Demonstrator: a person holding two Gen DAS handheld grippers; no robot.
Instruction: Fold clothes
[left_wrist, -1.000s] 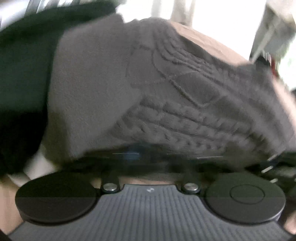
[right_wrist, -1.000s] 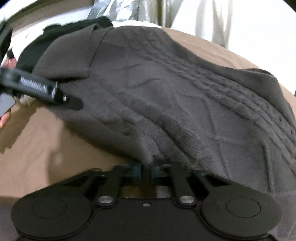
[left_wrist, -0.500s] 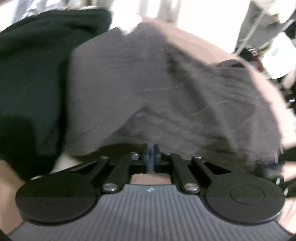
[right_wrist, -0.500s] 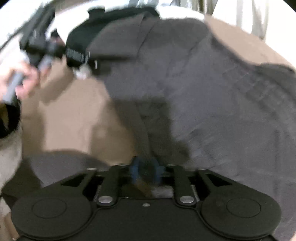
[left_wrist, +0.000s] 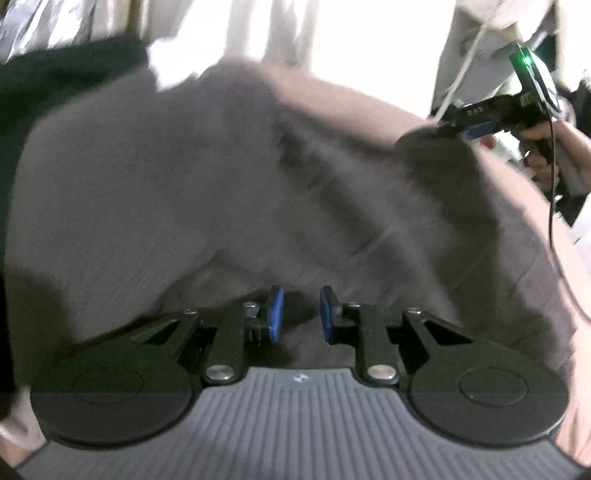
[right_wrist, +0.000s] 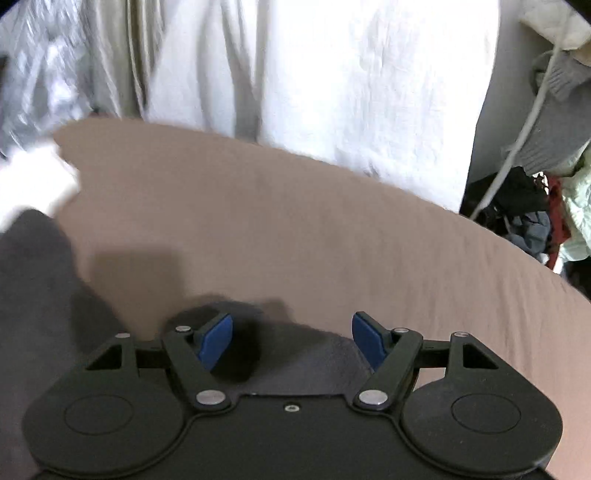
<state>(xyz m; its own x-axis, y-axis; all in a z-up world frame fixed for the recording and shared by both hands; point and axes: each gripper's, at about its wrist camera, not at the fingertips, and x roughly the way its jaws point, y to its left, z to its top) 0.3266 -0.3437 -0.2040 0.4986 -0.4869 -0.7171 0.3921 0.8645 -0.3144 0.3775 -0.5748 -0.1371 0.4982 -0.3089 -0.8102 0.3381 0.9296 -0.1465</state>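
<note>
The grey-brown knitted sweater (left_wrist: 229, 192) lies spread over a tan cloth-covered surface (right_wrist: 295, 229), occupying most of the left wrist view; its texture is blurred there. The left hand-held gripper (left_wrist: 298, 314) sits low over the near edge of the sweater with its blue-padded fingers (left_wrist: 276, 314) a modest gap apart, and nothing is held between them. At the left margin of that view a dark green-black garment (left_wrist: 55, 85) lies beside the sweater, touching its edge. The right hand-held gripper (right_wrist: 291, 341) has its blue pads (right_wrist: 216, 341) spread wide, with a fold of the sweater lying beneath the gap and not pinched by either pad. In the left wrist view the same tool appears at upper right, gripped by the person's right hand (left_wrist: 554, 147), its tip at the far corner of the sweater; contact there cannot be determined. A white curtain (right_wrist: 351, 81) hangs beyond the tan surface, and a heap of mixed clothing (right_wrist: 535, 206) sits at far right.
</note>
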